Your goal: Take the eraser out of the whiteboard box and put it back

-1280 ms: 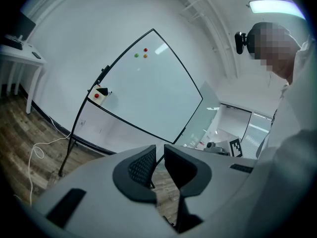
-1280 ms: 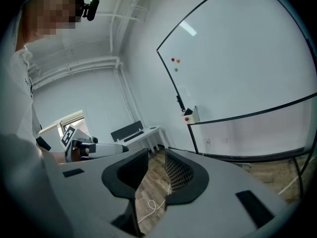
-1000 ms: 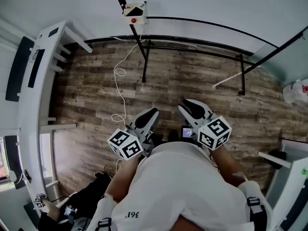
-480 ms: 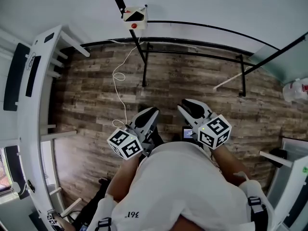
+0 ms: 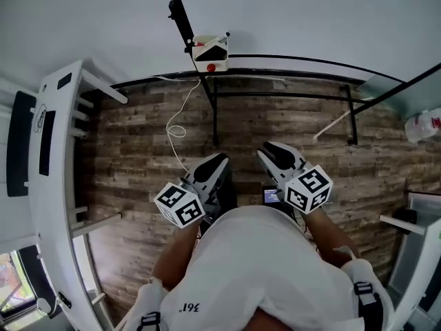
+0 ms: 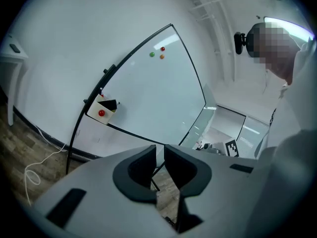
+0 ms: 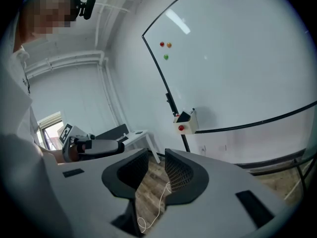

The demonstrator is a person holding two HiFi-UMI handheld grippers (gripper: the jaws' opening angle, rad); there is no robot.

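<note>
**A:** Where is the eraser (image 6: 110, 104) sitting?

**B:** If that dark block is it, it is sitting in the open top of the box (image 5: 210, 52). It is too small for me to be sure. The box, white with a red dot on its front, is hanging at a lower corner of the whiteboard (image 6: 153, 98), on its black frame.

**A:** Is the left tool (image 6: 159, 156) or the right tool (image 7: 156, 168) touching it?

**B:** Neither. Both are hovering well apart from it, close to the person's white shirt (image 5: 255, 267), and pointing toward the board.

**A:** How are the left tool's jaws standing?

**B:** They are standing a little apart with nothing between them. Only the wooden floor (image 5: 275, 126) and a frame leg are showing through the gap.

**A:** And the right tool?

**B:** The same. Its jaws are standing slightly apart and gripping nothing. A white cable (image 5: 178, 126) lying on the floor is showing through the gap.

**A:** What else is around?

**B:** Three magnets (image 6: 162, 49), red, orange and green, are sticking high on the board. A white table (image 5: 58, 150) is standing at the left edge of the head view.
</note>
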